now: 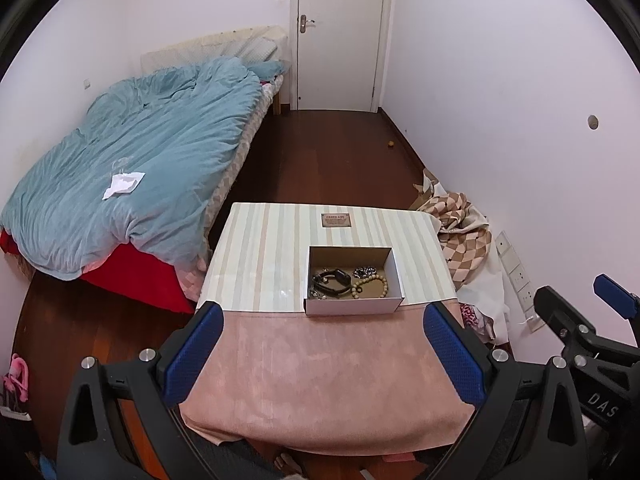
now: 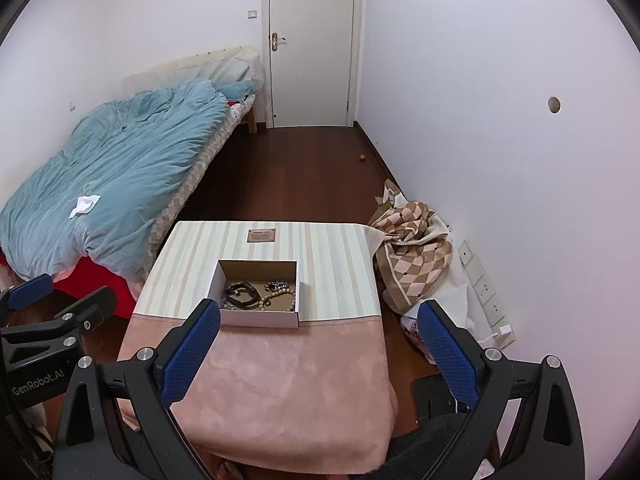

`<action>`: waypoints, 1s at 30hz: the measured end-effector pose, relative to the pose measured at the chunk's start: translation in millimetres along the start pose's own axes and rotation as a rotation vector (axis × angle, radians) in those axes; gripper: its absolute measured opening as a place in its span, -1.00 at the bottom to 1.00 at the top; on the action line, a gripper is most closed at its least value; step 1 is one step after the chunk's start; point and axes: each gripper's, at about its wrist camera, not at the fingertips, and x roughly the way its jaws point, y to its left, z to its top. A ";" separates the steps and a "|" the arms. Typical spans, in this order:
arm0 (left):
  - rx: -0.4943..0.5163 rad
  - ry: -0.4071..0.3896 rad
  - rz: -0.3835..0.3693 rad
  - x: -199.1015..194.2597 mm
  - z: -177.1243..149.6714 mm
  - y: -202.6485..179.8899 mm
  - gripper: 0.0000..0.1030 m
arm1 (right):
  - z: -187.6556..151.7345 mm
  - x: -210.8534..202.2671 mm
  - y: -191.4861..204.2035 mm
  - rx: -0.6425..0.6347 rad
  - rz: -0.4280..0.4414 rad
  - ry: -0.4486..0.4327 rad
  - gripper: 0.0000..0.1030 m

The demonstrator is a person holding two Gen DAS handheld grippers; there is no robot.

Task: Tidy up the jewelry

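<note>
A white open box [image 1: 352, 306] [image 2: 260, 318] stands on a small table [image 1: 280, 360] [image 2: 280, 380] covered in pink and striped cloth. Inside lie a black watch [image 1: 332, 280] [image 2: 242, 294], a beige bead bracelet [image 1: 372, 285] [image 2: 280, 297] and a silver chain piece [image 1: 365, 270] [image 2: 276, 285]. My left gripper [image 1: 322, 354] is open and empty, held above the pink cloth in front of the box. My right gripper [image 2: 316, 354] is open and empty, likewise short of the box. Each gripper shows at the edge of the other's view.
A bed with a blue duvet [image 1: 140, 160] [image 2: 112, 168] stands to the left. A checkered cloth heap [image 1: 460, 232] [image 2: 412, 248] lies on the floor at right by the wall. A white door [image 1: 340, 32] [image 2: 312, 40] is at the back. A small label [image 1: 337, 220] [image 2: 261, 236] lies on the striped cloth.
</note>
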 end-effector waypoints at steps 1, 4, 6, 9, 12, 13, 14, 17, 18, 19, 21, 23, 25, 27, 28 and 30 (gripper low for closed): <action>0.000 0.000 0.003 0.0 -0.4 0.0 0.98 | 0.1 -0.1 -1.0 0.002 -0.002 0.002 0.95; -0.003 -0.001 0.016 3.3 0.9 0.7 0.99 | 1.0 3.5 -3.1 0.008 -0.015 -0.001 0.95; -0.006 -0.002 0.023 5.2 1.9 1.3 0.99 | 2.1 9.9 -2.8 0.011 -0.025 0.005 0.99; -0.010 -0.001 0.035 11.4 4.2 2.0 0.99 | 4.9 21.0 -2.2 0.017 -0.025 0.011 1.00; -0.008 0.006 0.041 20.1 7.6 1.1 0.99 | 8.4 33.4 -1.6 0.023 -0.023 0.020 1.00; -0.007 0.007 0.049 24.3 9.3 0.3 0.99 | 9.5 37.4 -1.4 0.023 -0.023 0.023 1.00; -0.006 0.009 0.055 27.0 10.2 -0.1 0.99 | 11.0 42.3 -1.7 0.028 -0.023 0.027 1.00; -0.011 0.020 0.069 40.3 15.8 0.1 0.99 | 16.1 53.8 -0.6 0.033 -0.020 0.036 1.00; -0.012 0.024 0.069 43.6 17.1 0.3 0.99 | 18.3 57.0 -0.5 0.033 -0.017 0.038 1.00; -0.011 0.027 0.072 48.4 18.8 0.1 0.99 | 19.8 60.6 -0.1 0.031 -0.018 0.040 1.00; -0.010 0.042 0.079 57.7 21.4 0.0 0.99 | 23.3 69.7 2.0 0.024 -0.019 0.049 1.00; -0.006 0.064 0.076 67.4 23.5 -0.4 0.99 | 25.3 76.7 4.1 0.016 -0.025 0.055 1.00; -0.012 0.085 0.071 75.3 25.7 0.2 0.99 | 27.0 85.3 6.5 0.005 -0.027 0.063 1.00; -0.012 0.097 0.072 80.5 28.2 0.3 0.99 | 28.7 92.9 8.3 -0.001 -0.022 0.080 1.00; -0.017 0.101 0.073 82.5 29.2 0.9 0.98 | 29.4 96.9 8.4 0.000 -0.019 0.086 1.00; -0.015 0.109 0.070 85.3 31.1 1.3 0.98 | 30.4 102.7 9.2 -0.006 -0.014 0.099 1.00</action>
